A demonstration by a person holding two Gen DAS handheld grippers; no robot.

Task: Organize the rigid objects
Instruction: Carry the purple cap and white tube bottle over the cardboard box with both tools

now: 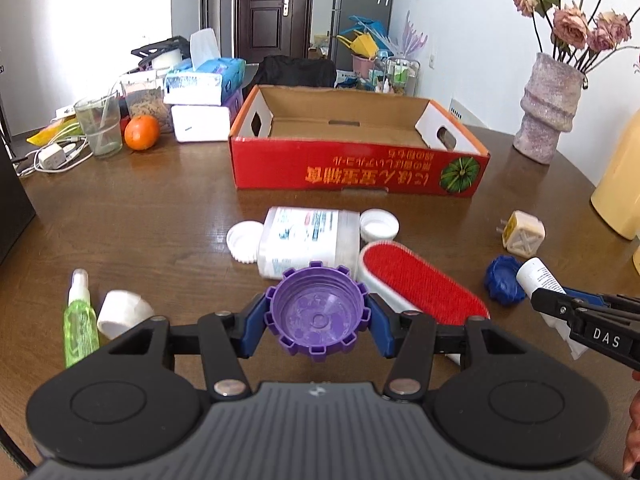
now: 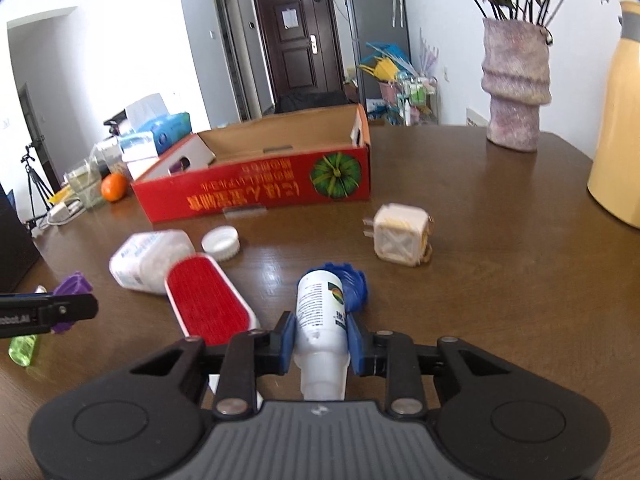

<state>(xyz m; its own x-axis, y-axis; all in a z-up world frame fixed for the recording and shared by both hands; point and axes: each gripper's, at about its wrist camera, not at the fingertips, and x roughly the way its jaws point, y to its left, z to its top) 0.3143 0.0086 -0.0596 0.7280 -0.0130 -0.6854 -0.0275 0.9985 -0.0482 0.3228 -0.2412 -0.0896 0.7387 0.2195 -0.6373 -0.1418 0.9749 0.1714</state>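
My left gripper (image 1: 317,314) is shut on a purple toothed cap (image 1: 318,314), hollow side toward the camera, held above the table. My right gripper (image 2: 320,338) is shut on a white tube (image 2: 320,312), which is squeezed between the blue pads and points forward; the same white tube (image 1: 540,276) shows at the right of the left wrist view. On the table lie a red lint brush (image 1: 420,284), a white bottle (image 1: 308,240) on its side, two white lids (image 1: 242,240) (image 1: 379,224), a blue cap (image 1: 502,280) and a cream plug cube (image 1: 524,234). The red cardboard box (image 1: 356,168) stands open behind them.
A green spray bottle (image 1: 80,320) and a white tape roll (image 1: 122,312) lie at the front left. An orange (image 1: 141,132), a glass (image 1: 99,126) and tissue packs (image 1: 204,80) crowd the far left. A vase of flowers (image 1: 550,108) and a yellow jug (image 2: 620,120) stand at the right.
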